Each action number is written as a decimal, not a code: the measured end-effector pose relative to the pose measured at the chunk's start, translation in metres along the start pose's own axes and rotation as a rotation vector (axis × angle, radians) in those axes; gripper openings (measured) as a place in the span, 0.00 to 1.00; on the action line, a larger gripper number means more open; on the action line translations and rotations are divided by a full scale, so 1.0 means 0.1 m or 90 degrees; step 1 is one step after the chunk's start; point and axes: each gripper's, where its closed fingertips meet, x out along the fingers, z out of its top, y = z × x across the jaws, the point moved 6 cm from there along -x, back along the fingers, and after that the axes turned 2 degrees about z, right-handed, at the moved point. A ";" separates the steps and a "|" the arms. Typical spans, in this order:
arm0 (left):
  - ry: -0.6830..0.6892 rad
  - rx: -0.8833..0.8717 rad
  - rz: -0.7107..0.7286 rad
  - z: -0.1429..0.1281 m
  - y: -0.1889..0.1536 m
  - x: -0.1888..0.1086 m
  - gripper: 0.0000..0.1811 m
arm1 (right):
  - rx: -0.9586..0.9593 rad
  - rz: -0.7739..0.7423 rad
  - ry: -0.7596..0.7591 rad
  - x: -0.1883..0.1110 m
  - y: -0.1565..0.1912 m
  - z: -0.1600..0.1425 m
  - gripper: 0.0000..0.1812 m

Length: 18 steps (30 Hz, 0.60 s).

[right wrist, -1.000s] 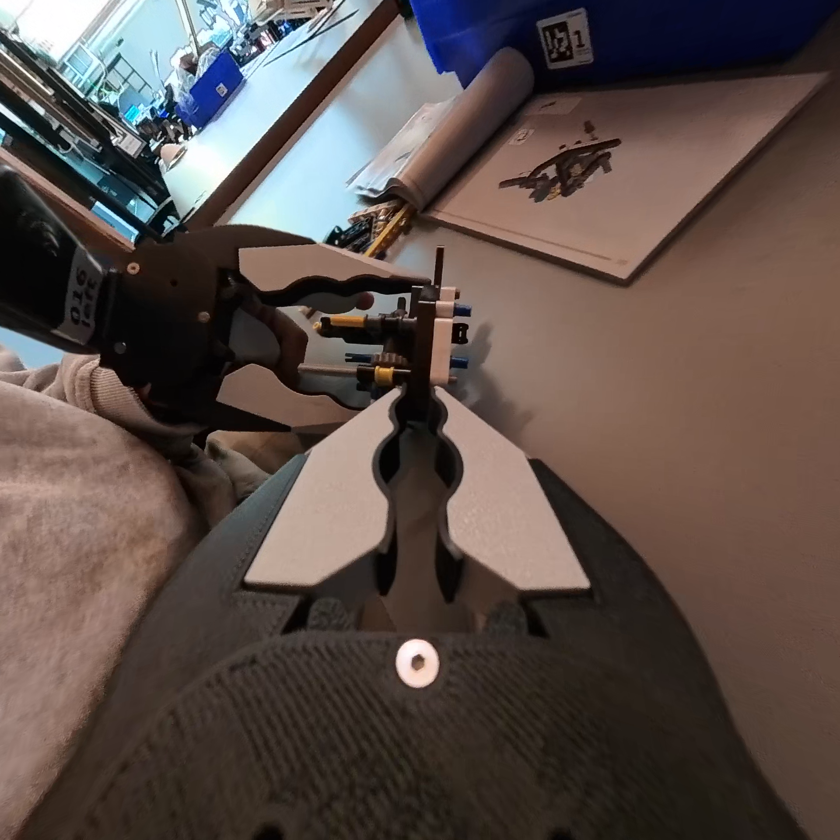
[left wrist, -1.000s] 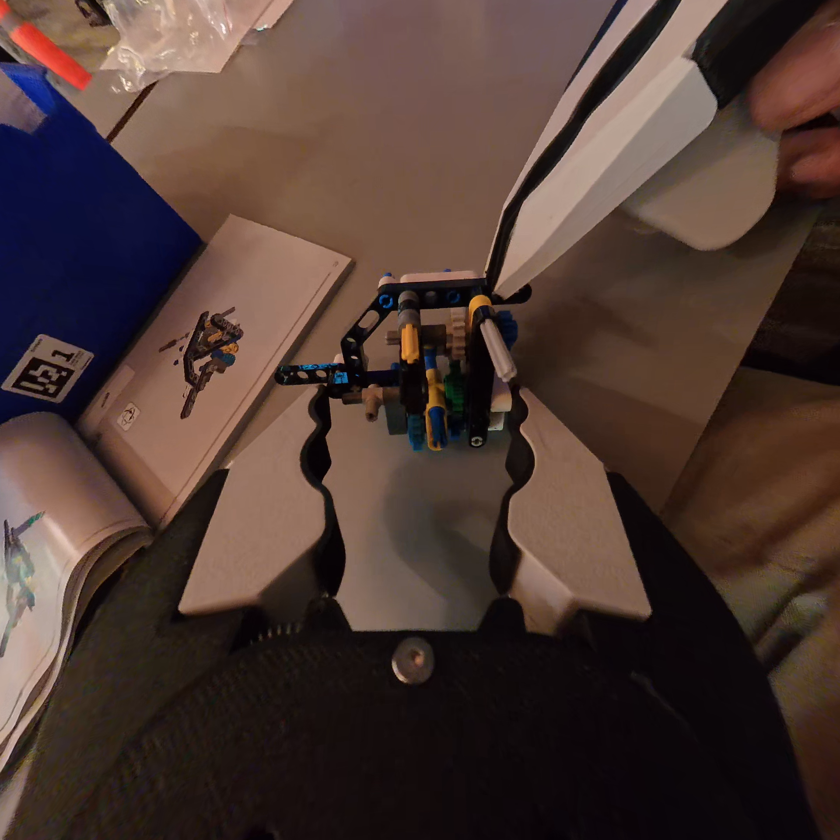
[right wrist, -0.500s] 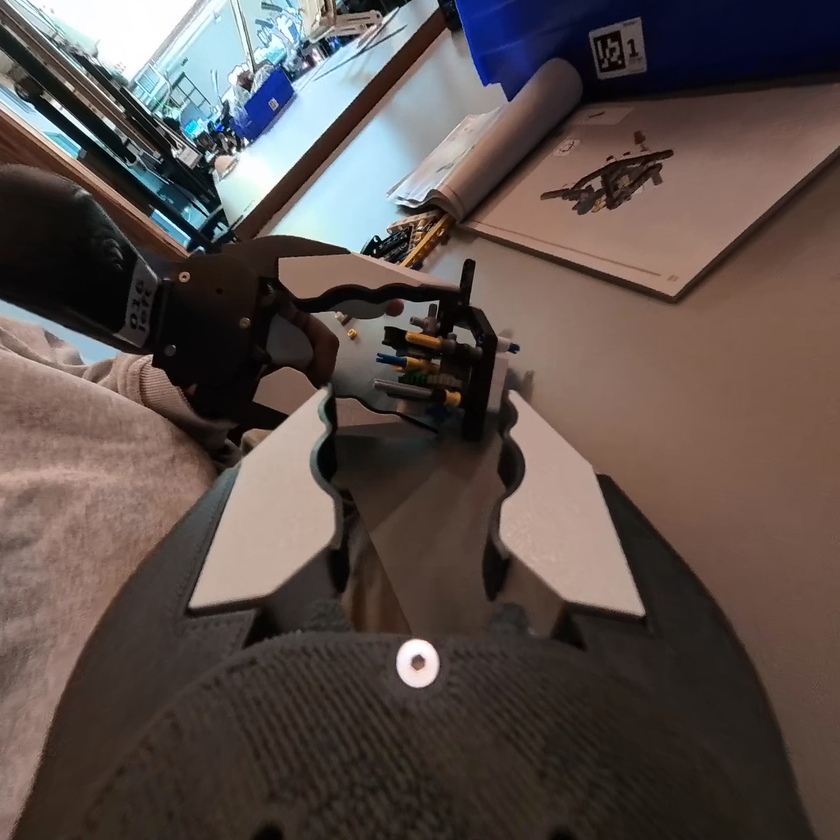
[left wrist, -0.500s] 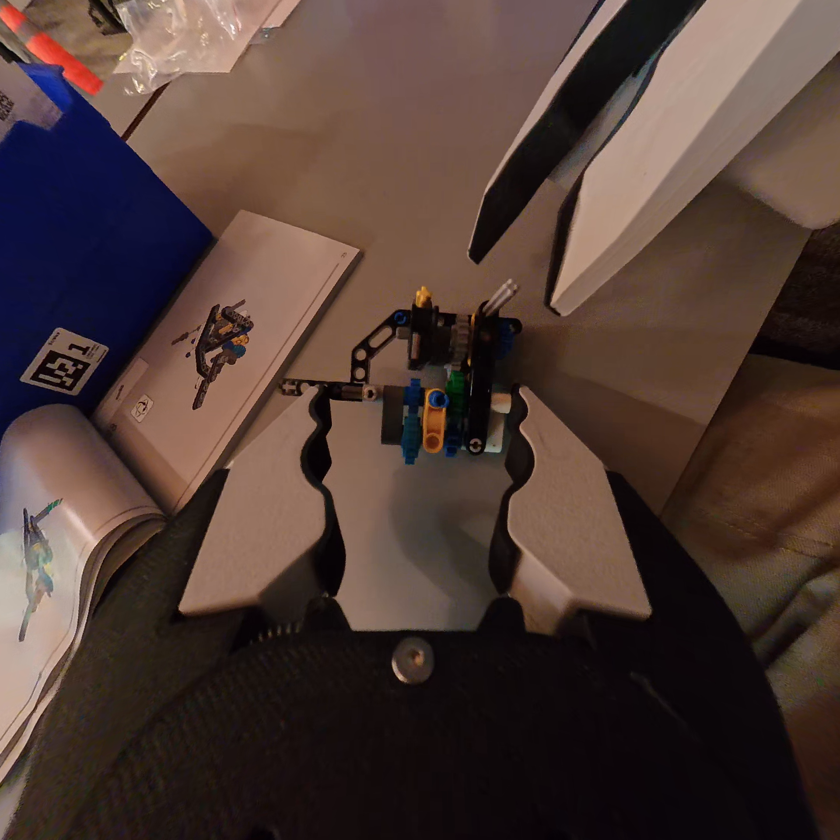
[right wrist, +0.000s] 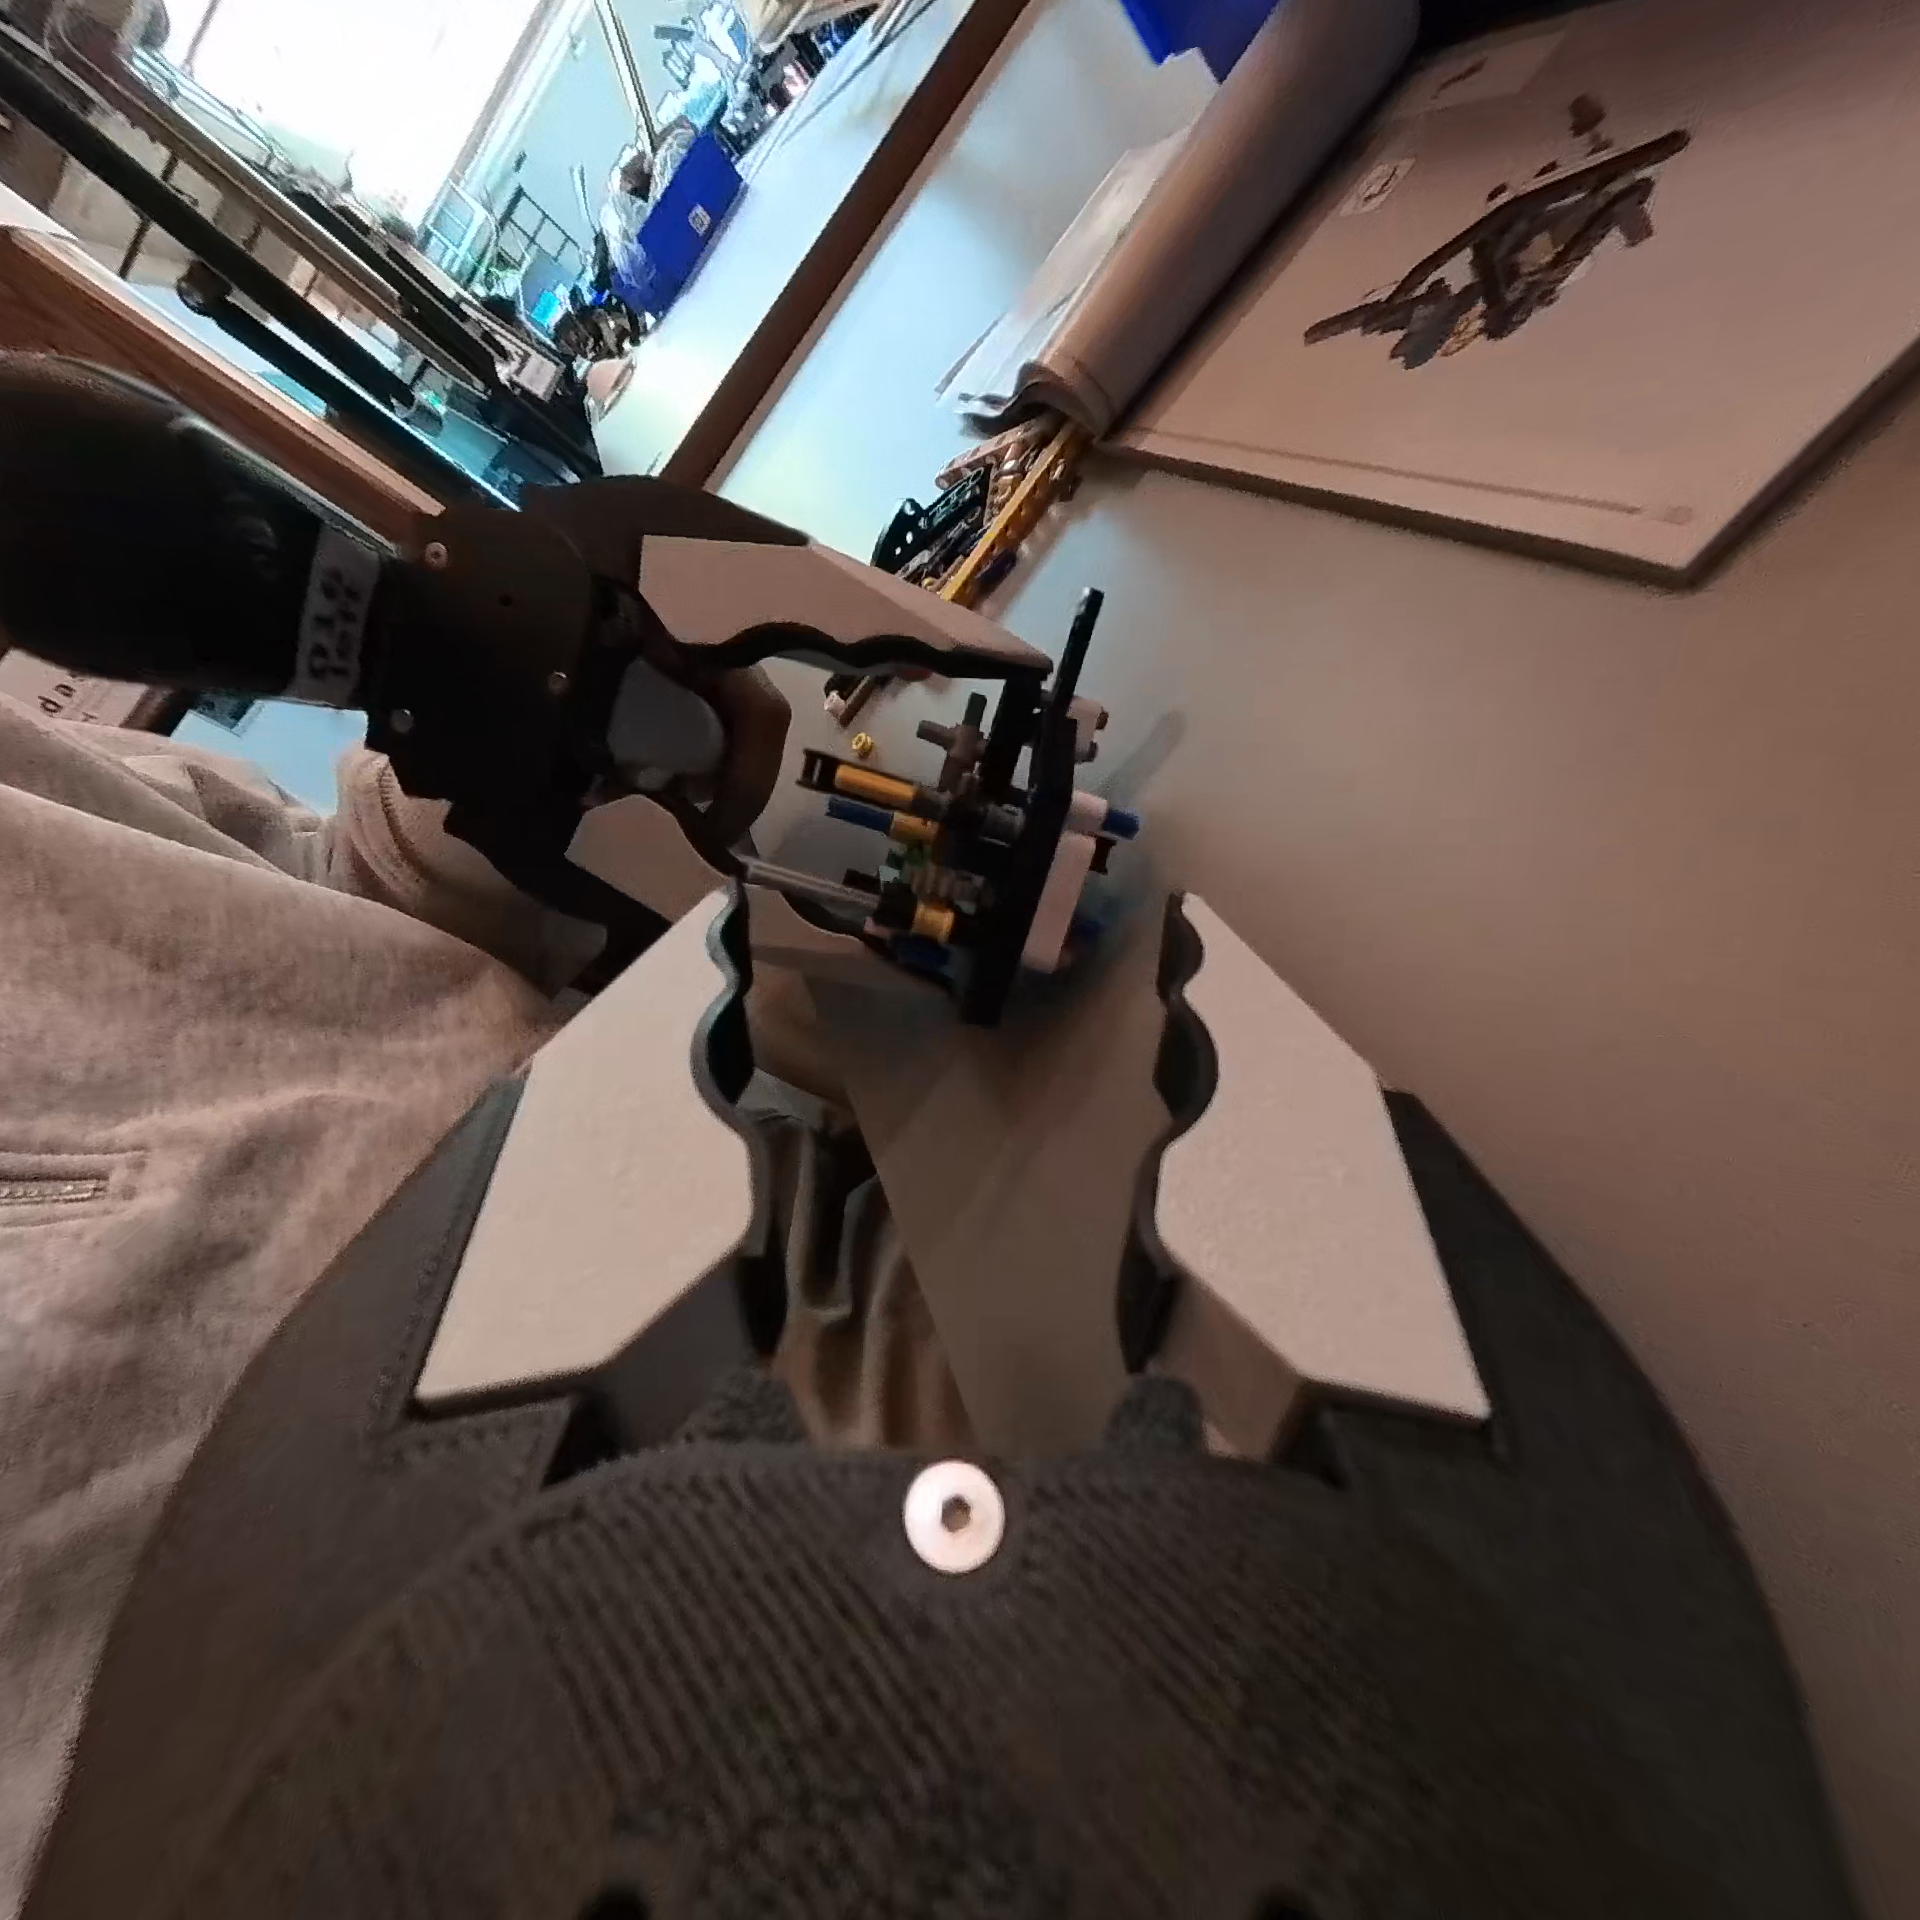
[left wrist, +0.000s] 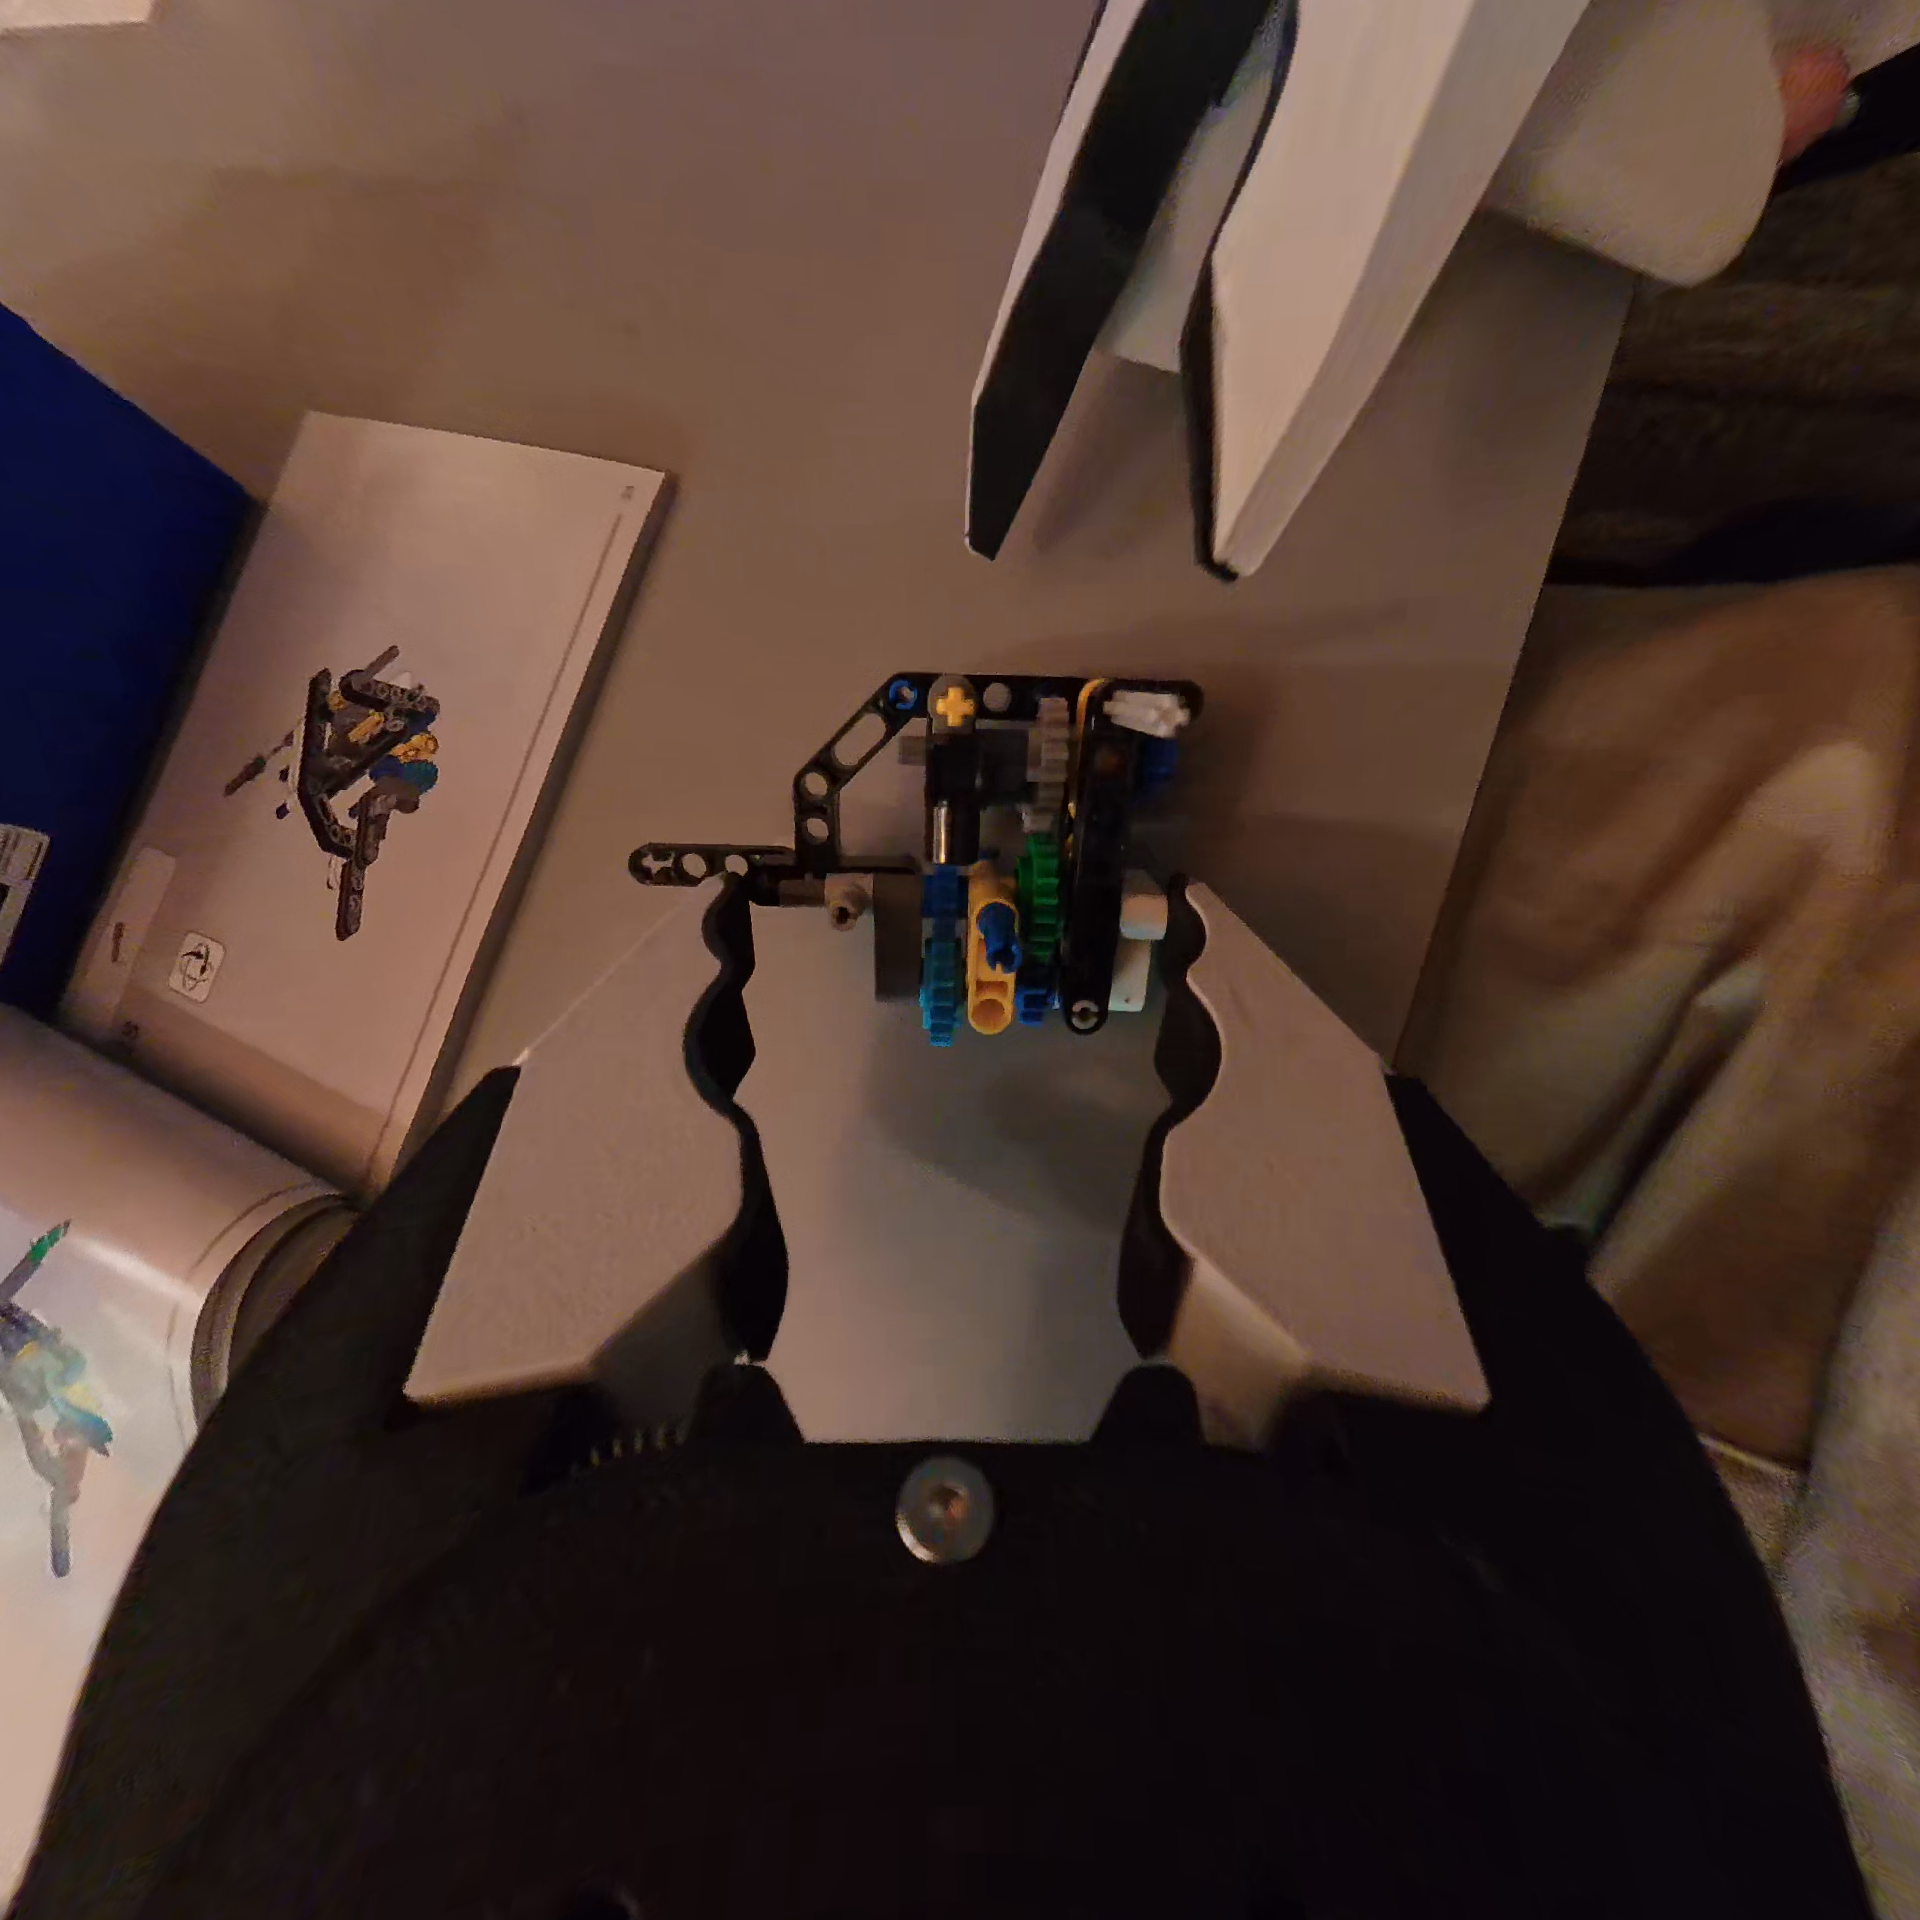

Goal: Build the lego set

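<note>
A small lego assembly (left wrist: 987,862) of black beams, blue and green gears, yellow pins and white parts sits on the grey table (left wrist: 727,260). My left gripper (left wrist: 956,904) is open, with one fingertip on each side of the assembly, close to its ends. My right gripper (right wrist: 951,904) is open and empty, a short way back from the assembly (right wrist: 997,831). It shows in the left wrist view (left wrist: 1101,561) above the assembly. The left gripper shows in the right wrist view (right wrist: 894,779), with its lower fingertip hidden.
An instruction booklet (left wrist: 364,748) lies left of the assembly, with a curled open booklet (left wrist: 104,1247) and a blue bin (left wrist: 94,623) beyond. Loose lego parts (right wrist: 977,509) lie by the booklets. The table edge (left wrist: 1496,831) runs close on the right. A grey sleeve (right wrist: 208,935) is behind. Tip to tip, the grippers are about 6 cm apart.
My right gripper opened, let go of the assembly and drew back. The assembly tipped and now shows its beam face to the left wrist view. The left gripper stayed open.
</note>
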 end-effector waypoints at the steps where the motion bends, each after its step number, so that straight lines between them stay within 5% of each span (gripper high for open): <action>1: -0.001 0.006 -0.001 0.00 0.00 0.00 0.43 | 0.003 -0.004 0.000 0.03 0.02 0.00 0.44; 18: -0.024 0.012 -0.029 -0.02 0.02 0.02 0.43 | 0.015 0.028 0.045 0.21 0.08 -0.04 0.43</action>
